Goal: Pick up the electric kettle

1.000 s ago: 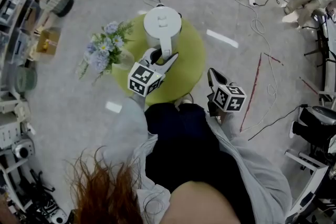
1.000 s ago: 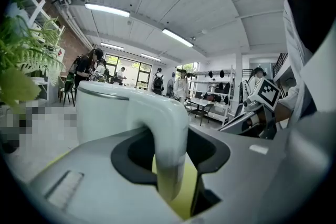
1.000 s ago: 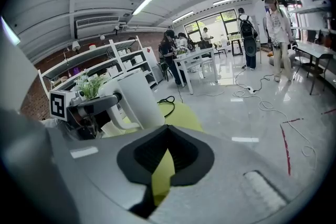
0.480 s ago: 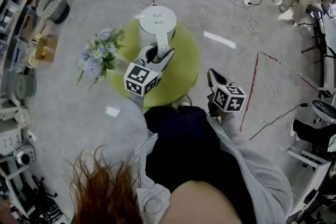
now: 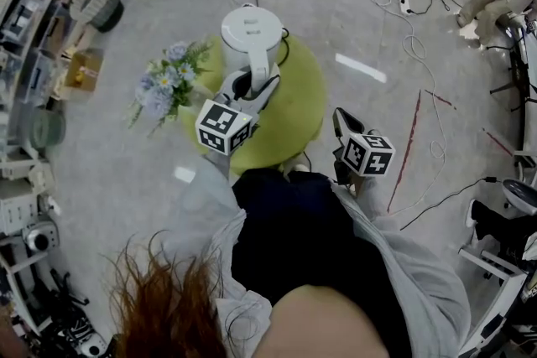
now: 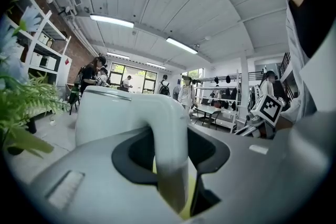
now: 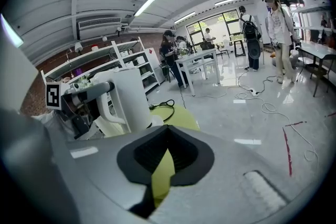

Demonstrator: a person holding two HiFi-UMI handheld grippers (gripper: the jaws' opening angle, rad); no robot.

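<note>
The white electric kettle [image 5: 250, 31] hangs over the round green table [image 5: 298, 117], its handle pointing towards me. My left gripper [image 5: 252, 86] is shut on that handle [image 6: 169, 136], which fills the gap between the jaws in the left gripper view; the kettle body [image 6: 113, 113] rises just beyond. In the right gripper view the kettle [image 7: 128, 99] is held a little above its white base [image 7: 156, 120], to which a black cord [image 7: 167, 104] runs. My right gripper [image 5: 340, 123] hovers beside the table's right edge, shut with nothing in it [image 7: 165, 147].
A bunch of blue and white flowers [image 5: 166, 80] stands at the table's left edge, its leaves [image 6: 26, 107] close to the kettle. Shelving [image 5: 33, 38] lines the left. Cables [image 5: 403, 21] and a red line [image 5: 404, 142] lie on the floor at the right.
My left gripper has risen a little with the kettle in its jaws. The right gripper has stayed where it was.
</note>
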